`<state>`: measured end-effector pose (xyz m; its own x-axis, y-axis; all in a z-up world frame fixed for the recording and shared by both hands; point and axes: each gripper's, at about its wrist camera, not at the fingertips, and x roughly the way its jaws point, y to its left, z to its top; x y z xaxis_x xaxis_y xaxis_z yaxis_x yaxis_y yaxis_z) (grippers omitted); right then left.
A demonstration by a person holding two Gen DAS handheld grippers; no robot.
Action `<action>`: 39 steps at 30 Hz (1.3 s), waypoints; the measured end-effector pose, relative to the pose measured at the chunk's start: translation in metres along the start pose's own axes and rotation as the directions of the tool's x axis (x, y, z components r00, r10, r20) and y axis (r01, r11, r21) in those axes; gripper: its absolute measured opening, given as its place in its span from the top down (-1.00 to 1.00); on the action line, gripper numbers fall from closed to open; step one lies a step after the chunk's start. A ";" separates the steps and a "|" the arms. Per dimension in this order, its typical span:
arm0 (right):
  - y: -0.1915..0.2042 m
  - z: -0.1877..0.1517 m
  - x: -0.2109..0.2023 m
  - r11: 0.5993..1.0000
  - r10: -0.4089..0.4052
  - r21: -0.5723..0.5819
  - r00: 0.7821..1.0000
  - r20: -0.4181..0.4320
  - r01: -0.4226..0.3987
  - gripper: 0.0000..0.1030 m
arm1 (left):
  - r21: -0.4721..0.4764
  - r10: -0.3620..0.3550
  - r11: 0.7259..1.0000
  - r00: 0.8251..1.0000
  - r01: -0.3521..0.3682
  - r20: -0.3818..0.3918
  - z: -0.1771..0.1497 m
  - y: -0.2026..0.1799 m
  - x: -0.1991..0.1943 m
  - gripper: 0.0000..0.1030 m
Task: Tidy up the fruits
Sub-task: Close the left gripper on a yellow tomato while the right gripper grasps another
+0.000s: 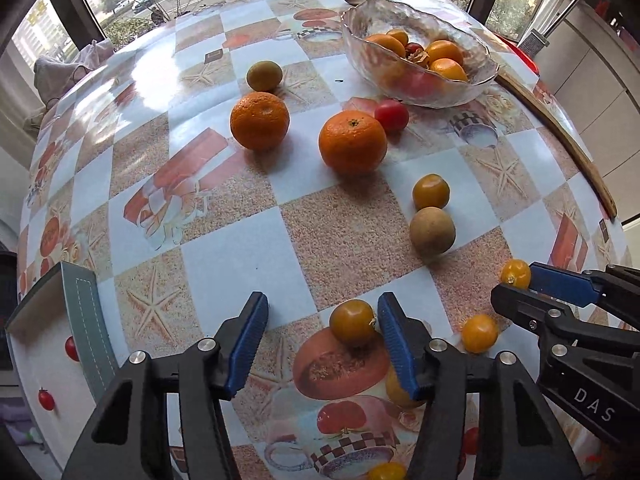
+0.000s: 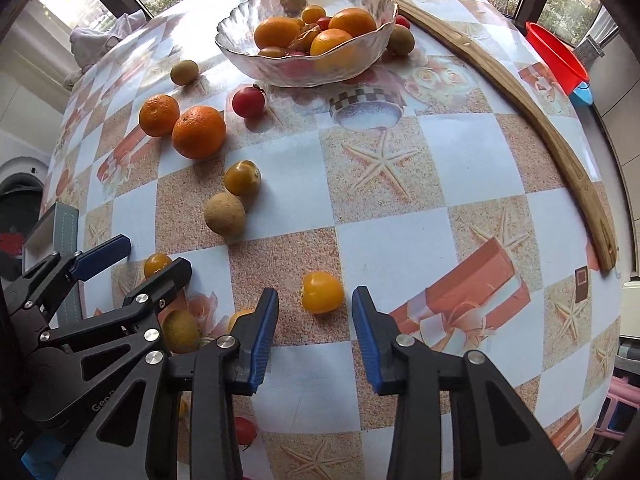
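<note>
1. Low over the table [image 1: 240,240], the left gripper [image 1: 323,332] is spread wide; a yellow tomato [image 1: 353,322] sits between its fingers, against the right blue pad [image 1: 396,344], and nothing is pinched.
2. Likewise, the right gripper [image 2: 315,320] is released, with a yellow fruit [image 2: 322,292] lying on the cloth just ahead of the gap between its pads, apart from both.
3. From the left wrist view, the right gripper [image 1: 516,284] comes in at the right edge, its fingers on either side of a small yellow fruit [image 1: 515,273]; another yellow one [image 1: 479,333] lies just beside it.
4. Farther out on the table lie two oranges [image 1: 259,120] [image 1: 353,142] near each other, a red tomato [image 1: 391,115] just beside the nearer orange, a greenish fruit [image 1: 264,75] behind them, and an amber tomato [image 1: 431,191] touching a tan round fruit [image 1: 432,232].
5. At the far side stands a glass bowl [image 2: 240,36] holding several oranges, small yellow and red fruits, and one in a papery husk.
6. Behind the bowl, in the right wrist view, a green-brown fruit [image 2: 400,40] and a red one [image 2: 402,21] lie against its rim.
7. Along the right edge of the table runs a curved wooden strip [image 2: 520,92]; beyond it sits a red funnel [image 2: 556,54].
8. At the left edge of the table stands a grey box [image 1: 86,320].
</note>
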<state>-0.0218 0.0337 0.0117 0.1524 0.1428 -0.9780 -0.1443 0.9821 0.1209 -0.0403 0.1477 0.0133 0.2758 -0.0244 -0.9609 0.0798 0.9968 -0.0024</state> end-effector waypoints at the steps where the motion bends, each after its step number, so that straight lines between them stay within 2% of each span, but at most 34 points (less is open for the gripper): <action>1: 0.001 -0.001 0.000 1.000 -0.009 -0.009 1.000 0.001 0.009 0.47 | 0.006 -0.003 1.000 1.000 0.003 0.001 0.003 -0.003 -0.002 0.25; 2: 0.002 -0.001 0.000 1.000 -0.015 -0.014 1.000 0.002 0.015 0.57 | 0.010 -0.009 1.000 1.000 0.009 0.002 0.003 -0.005 -0.003 0.34; 3: 0.001 -0.001 0.001 1.000 -0.018 -0.016 1.000 0.002 0.018 0.59 | 0.011 -0.018 1.000 1.000 0.018 0.002 0.003 -0.006 -0.004 0.52; 4: 0.002 -0.002 0.001 1.000 -0.012 -0.012 1.000 0.004 0.012 0.59 | 0.006 -0.031 0.999 1.000 0.031 0.001 0.003 -0.007 -0.005 0.58; 9: -0.016 -0.006 -0.002 0.994 0.068 0.079 0.998 0.005 -0.068 0.60 | -0.074 -0.102 0.992 0.995 0.102 0.010 -0.001 0.012 -0.016 0.58; 23: -0.023 -0.013 -0.026 0.992 0.087 0.088 0.995 0.039 -0.090 0.59 | -0.123 -0.098 0.987 0.993 0.106 0.068 -0.012 0.047 -0.050 0.58; 39: 0.033 -0.003 -0.034 0.993 0.118 -0.003 0.992 0.044 -0.118 0.59 | -0.216 -0.066 0.972 0.991 0.091 0.120 -0.038 0.098 -0.081 0.58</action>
<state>-0.0349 0.0614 0.0482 0.1771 0.2629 -0.9484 -0.1642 0.9581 0.2349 -0.0912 0.2498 0.0803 0.3830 -0.0988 -0.9185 -0.1044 0.9833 -0.1493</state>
